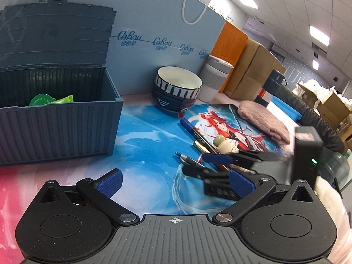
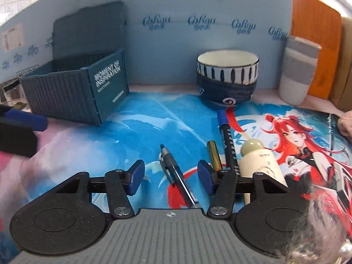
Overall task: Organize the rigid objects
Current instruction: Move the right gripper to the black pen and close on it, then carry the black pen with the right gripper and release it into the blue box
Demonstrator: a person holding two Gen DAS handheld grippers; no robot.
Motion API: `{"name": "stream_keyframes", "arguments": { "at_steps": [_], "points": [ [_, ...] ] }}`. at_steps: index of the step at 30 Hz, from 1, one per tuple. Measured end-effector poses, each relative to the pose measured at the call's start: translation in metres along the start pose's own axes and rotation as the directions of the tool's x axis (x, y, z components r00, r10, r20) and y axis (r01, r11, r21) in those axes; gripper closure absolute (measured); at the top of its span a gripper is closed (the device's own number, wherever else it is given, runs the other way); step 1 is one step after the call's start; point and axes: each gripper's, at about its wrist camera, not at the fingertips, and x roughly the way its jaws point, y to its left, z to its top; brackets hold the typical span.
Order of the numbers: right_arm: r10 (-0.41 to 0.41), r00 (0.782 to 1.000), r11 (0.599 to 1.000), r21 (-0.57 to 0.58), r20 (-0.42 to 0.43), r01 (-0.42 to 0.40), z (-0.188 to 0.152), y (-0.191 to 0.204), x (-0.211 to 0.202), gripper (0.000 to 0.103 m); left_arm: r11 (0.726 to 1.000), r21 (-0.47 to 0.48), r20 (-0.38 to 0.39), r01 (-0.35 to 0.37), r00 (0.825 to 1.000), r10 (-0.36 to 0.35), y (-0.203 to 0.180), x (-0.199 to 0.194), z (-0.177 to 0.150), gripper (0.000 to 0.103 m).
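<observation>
A dark blue container-shaped box (image 1: 57, 118) with its lid up stands at the left of the mat; it also shows in the right wrist view (image 2: 72, 92). Green items (image 1: 44, 100) lie inside it. On the mat lie a grey click pen (image 2: 176, 176), a gold tube (image 2: 214, 155), a blue-capped marker (image 2: 227, 140) and a cream bottle (image 2: 260, 162). My right gripper (image 2: 171, 177) is open, low over the mat, with the click pen between its fingers. My left gripper (image 1: 173, 181) is open and empty above the mat, right of the box.
A striped ceramic bowl (image 2: 227, 77) and a white-grey cup (image 2: 299, 70) stand at the back by the blue wall panel (image 2: 176, 33). A pink knitted cloth (image 1: 264, 121) lies at the mat's right. Cardboard boxes (image 1: 248, 70) stand behind.
</observation>
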Motion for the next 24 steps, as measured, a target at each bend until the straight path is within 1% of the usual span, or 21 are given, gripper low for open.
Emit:
{"name": "stream_keyframes", "arguments": {
  "at_steps": [2, 4, 6, 9, 11, 15, 18, 20, 22, 24],
  "points": [
    [-0.019, 1.0, 1.0, 0.003, -0.017, 0.019, 0.005, -0.001, 0.009, 0.062, 1.0, -0.004, 0.003, 0.002, 1.0, -0.002, 0.001, -0.001, 0.001, 0.0],
    [-0.06, 0.998, 0.998, -0.013, -0.028, 0.059, 0.01, 0.001, 0.015, 0.067, 1.0, -0.009, 0.013, 0.004, 1.0, -0.004, 0.002, -0.004, 0.002, 0.0],
    [-0.066, 0.997, 0.998, -0.007, -0.043, 0.066, 0.013, 0.002, 0.017, 0.085, 1.0, -0.015, 0.027, 0.002, 1.0, -0.002, 0.005, -0.008, 0.004, 0.0],
    [-0.082, 0.995, 0.997, -0.021, -0.048, 0.081, 0.013, 0.006, 0.016, 0.087, 0.999, -0.032, 0.06, -0.002, 0.998, 0.004, 0.011, -0.018, 0.008, 0.0],
    [-0.069, 0.997, 0.998, -0.001, -0.042, 0.069, 0.013, 0.007, 0.012, 0.087, 0.999, -0.046, 0.086, -0.001, 0.996, 0.005, 0.016, -0.025, 0.012, 0.0],
    [-0.04, 0.999, 0.998, 0.042, 0.022, 0.039, 0.016, 0.01, -0.009, 0.088, 0.997, -0.079, 0.152, -0.015, 0.988, 0.027, 0.03, -0.044, 0.021, 0.0],
    [-0.024, 0.995, 0.998, 0.061, 0.095, 0.018, 0.019, 0.016, -0.036, 0.088, 0.991, -0.122, 0.218, -0.048, 0.973, 0.074, 0.047, -0.063, 0.028, 0.0],
    [-0.021, 0.989, 0.998, 0.069, 0.148, 0.011, 0.023, 0.019, -0.053, 0.089, 0.983, -0.168, 0.26, -0.079, 0.958, 0.122, 0.062, -0.076, 0.032, 0.0],
    [-0.028, 0.979, 0.997, 0.079, 0.202, 0.012, 0.029, 0.022, -0.067, 0.09, 0.97, -0.216, 0.291, -0.113, 0.94, 0.175, 0.079, -0.087, 0.036, 0.0],
    [-0.039, 0.967, 0.996, 0.083, 0.252, 0.019, 0.037, 0.026, -0.077, 0.093, 0.95, -0.272, 0.298, -0.156, 0.925, 0.237, 0.096, -0.093, 0.038, 0.0]
  ]
}}
